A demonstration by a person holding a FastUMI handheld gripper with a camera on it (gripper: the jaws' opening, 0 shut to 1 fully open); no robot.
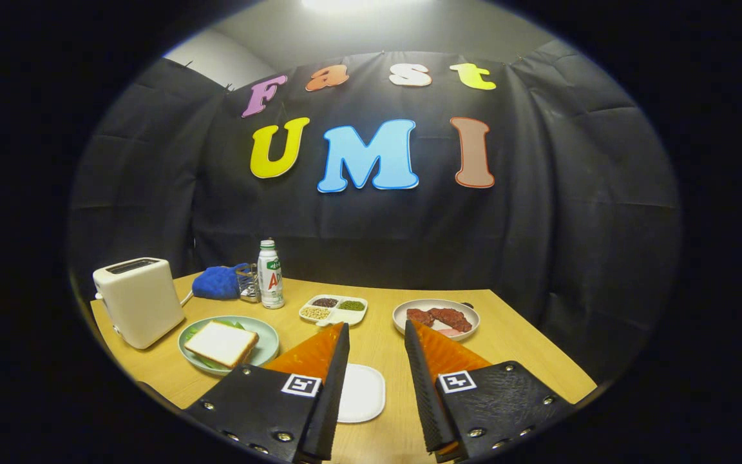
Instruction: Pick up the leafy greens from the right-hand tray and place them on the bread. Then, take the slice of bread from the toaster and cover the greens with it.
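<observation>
The gripper is wide open, with nothing held between its two fingers. They hang above a light wooden table. Between the fingers, down on the table, lies a flat white square tray with nothing on it. To the left of the fingers sits a round pale green plate. On it lies a white slice of bread, with leafy greens peeking out from under it. Left of the plate stands a cream toaster. Just beyond the fingers is a white divided dish holding beans in small sections. To its right sits a round pink plate holding dark red meat. Farther back stand a small bottle, a blue cloth and a small shiny rack between them.
</observation>
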